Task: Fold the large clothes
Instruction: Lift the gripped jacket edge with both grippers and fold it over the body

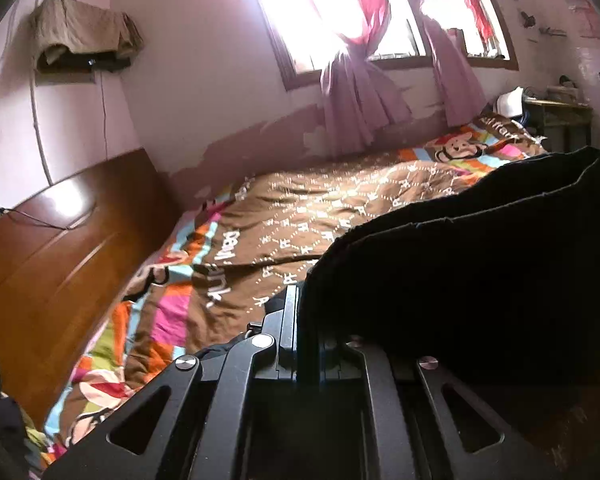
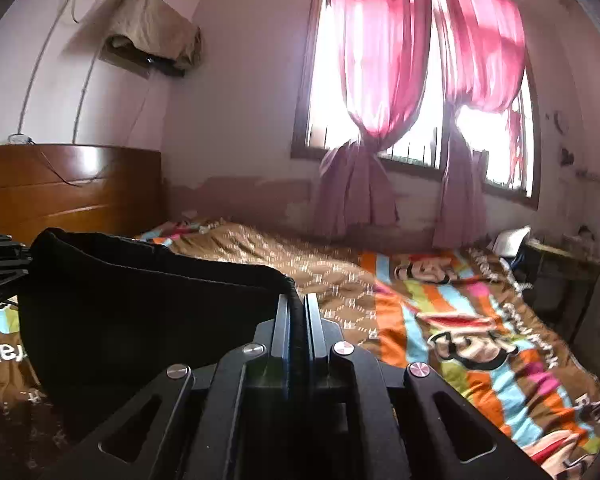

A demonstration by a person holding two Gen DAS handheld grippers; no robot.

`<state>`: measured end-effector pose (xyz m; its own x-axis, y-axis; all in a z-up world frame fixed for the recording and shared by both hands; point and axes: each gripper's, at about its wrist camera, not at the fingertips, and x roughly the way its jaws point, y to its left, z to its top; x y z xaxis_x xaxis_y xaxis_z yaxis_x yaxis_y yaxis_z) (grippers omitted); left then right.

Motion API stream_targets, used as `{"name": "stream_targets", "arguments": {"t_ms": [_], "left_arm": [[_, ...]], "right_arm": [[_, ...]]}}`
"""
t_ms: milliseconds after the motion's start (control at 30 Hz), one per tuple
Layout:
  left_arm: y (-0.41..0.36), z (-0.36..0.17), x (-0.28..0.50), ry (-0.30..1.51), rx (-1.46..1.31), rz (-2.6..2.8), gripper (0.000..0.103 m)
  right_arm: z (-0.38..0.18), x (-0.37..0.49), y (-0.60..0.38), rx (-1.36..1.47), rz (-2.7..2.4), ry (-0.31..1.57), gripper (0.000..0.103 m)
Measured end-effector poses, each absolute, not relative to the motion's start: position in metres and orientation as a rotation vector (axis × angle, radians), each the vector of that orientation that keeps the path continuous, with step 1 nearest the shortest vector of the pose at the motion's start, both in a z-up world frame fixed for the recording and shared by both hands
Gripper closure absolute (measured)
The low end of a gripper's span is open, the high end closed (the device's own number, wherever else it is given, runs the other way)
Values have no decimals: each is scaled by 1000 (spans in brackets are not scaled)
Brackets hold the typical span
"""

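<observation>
An edge of the black garment (image 1: 480, 272) is clamped between the closed fingers of the left gripper (image 1: 306, 320); its other end is pinched by the right gripper (image 2: 298, 320). The cloth is held stretched above the patterned bedspread (image 2: 440, 312), with pink curtains (image 2: 380, 60) beyond.

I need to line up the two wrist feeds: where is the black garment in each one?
Left wrist: the black garment fills the lower right, pinched in the left gripper.
Right wrist: it hangs at lower left, its edge clamped in the right gripper.
Shared landmark: the pink curtains at the window.
</observation>
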<state>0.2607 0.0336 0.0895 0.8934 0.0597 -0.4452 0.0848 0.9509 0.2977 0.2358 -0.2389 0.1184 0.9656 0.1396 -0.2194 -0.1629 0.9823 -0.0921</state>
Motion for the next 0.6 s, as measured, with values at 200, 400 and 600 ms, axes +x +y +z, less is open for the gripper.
{"name": "stream_targets", "arguments": {"t_ms": [200,400,600], "left_arm": [[30,62,321,548,321,-21,96],[26,36,362,612,331,-35,96],[20,16,392,635,355,-44,96]], "right_arm": [[95,289,-238,-146,134,281,97],[72,339,-240,-175,113,347,98],[44,377,-247,-163,97,417,98]]}}
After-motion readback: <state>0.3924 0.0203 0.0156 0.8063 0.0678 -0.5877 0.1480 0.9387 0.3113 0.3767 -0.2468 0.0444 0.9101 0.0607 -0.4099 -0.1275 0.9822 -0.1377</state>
